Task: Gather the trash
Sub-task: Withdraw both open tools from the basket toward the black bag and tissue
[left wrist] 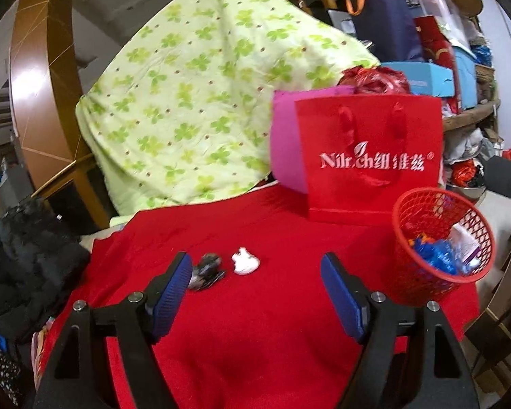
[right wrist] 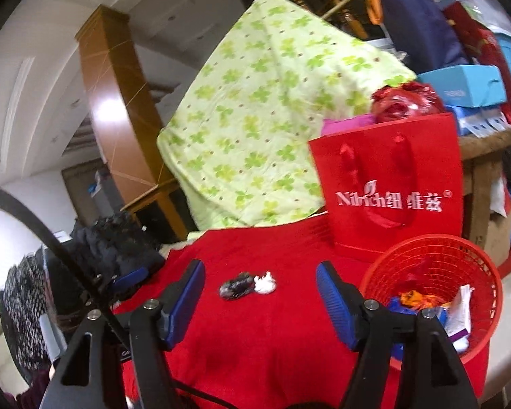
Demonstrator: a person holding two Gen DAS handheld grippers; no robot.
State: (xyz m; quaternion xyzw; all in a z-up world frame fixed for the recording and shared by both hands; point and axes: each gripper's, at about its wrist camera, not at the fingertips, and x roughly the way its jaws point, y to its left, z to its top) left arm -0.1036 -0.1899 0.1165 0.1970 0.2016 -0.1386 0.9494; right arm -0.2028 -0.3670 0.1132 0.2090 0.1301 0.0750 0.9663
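Two bits of trash lie side by side on the red cloth (left wrist: 255, 334): a dark crumpled wrapper (left wrist: 206, 271) (right wrist: 236, 289) and a white crumpled tissue (left wrist: 244, 260) (right wrist: 265, 283). My left gripper (left wrist: 255, 257) hovers just short of them, open, with nothing between its blue pads. My right gripper (right wrist: 259, 266) is also open and empty, held back from the same two pieces. A red mesh basket (left wrist: 415, 272) (right wrist: 385, 272) stands at the right, holding blue, orange and white scraps. One blue pad of the left gripper (right wrist: 129, 277) shows at the left of the right wrist view.
A red paper gift bag (left wrist: 368, 156) (right wrist: 391, 187) stands behind the basket, with a pink bag (left wrist: 286, 143) beside it. A green clover quilt (left wrist: 204, 85) is heaped at the back. A black jacket (left wrist: 24, 255) lies off the left edge. Cluttered shelves (left wrist: 460, 68) fill the right.
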